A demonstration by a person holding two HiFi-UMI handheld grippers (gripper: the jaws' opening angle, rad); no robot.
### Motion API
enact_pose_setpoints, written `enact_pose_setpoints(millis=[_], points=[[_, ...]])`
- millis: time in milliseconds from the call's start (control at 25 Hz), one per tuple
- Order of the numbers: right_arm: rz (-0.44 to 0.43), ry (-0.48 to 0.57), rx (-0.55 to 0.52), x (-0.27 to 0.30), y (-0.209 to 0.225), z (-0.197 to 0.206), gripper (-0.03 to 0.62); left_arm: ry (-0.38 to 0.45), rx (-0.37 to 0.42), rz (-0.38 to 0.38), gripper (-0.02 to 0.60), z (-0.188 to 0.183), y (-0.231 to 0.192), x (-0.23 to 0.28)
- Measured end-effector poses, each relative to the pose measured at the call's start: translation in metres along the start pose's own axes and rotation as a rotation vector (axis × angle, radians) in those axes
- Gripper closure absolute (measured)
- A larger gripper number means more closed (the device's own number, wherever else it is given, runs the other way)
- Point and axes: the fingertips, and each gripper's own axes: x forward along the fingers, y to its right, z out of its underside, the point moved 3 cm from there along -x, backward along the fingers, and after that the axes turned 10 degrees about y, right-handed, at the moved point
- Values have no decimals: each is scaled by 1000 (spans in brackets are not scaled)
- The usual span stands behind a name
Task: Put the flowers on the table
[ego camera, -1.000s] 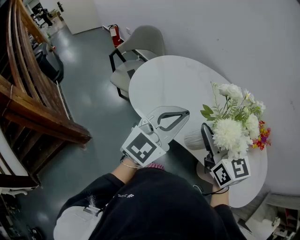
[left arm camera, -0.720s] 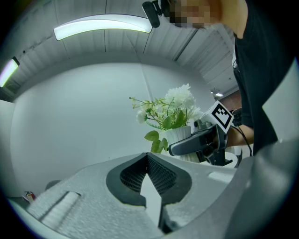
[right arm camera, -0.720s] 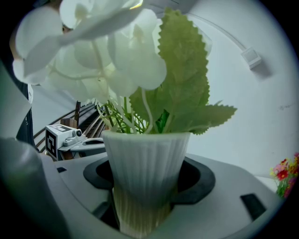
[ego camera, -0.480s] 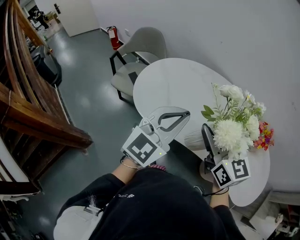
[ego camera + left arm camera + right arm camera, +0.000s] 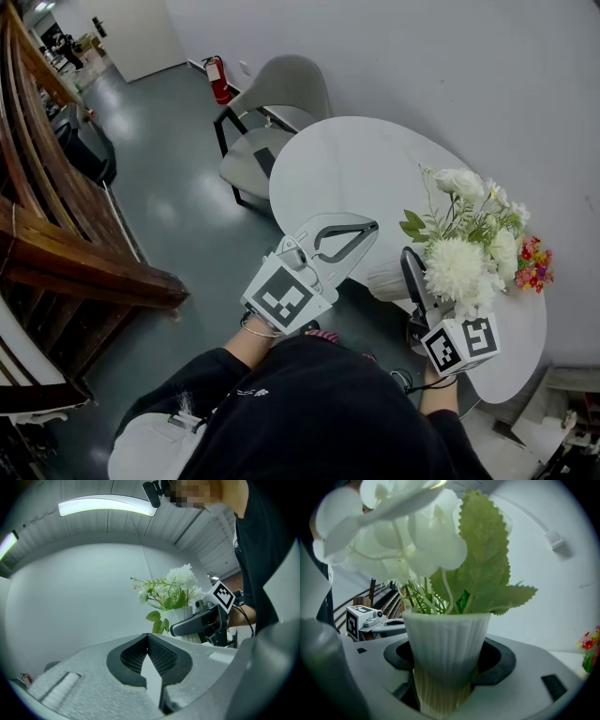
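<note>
A white ribbed vase [image 5: 386, 279] [image 5: 446, 653] with white flowers and green leaves [image 5: 466, 251] [image 5: 417, 536] stands upright between the jaws of my right gripper [image 5: 405, 274] [image 5: 445, 670], which is shut on the vase's body. It hangs at the near edge of the round white table [image 5: 356, 169]; whether its base touches the top is hidden. My left gripper [image 5: 367, 228] [image 5: 149, 641] is held level to the left of the vase, off the table's near edge, shut with nothing in it. The left gripper view shows the vase [image 5: 180, 619] and right gripper [image 5: 199, 623] from the side.
A small bunch of red and yellow flowers [image 5: 532, 266] [image 5: 588, 648] sits at the table's right side. A grey chair [image 5: 281, 94] stands at the far end, a red fire extinguisher [image 5: 214, 77] by the wall. Wooden stair rails [image 5: 66, 234] run along the left.
The head view has drifted, so table, chair and colourful bunch sit slightly differently in frame. Both grippers and the held vase keep the same pose.
</note>
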Motion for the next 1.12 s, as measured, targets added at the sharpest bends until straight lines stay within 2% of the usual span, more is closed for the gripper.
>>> enact_pose_setpoints(millis=[320,560,1120], points=[[24,28,20,-1,0,4,252,19,-18,22,583,5,-7,-1],[25,-11,-10,0,0,1,253,14,-17,21,583,3,-3,1],[-77,38,-10,5,4,1,253,3,60,-54,583,-2,6,-5]])
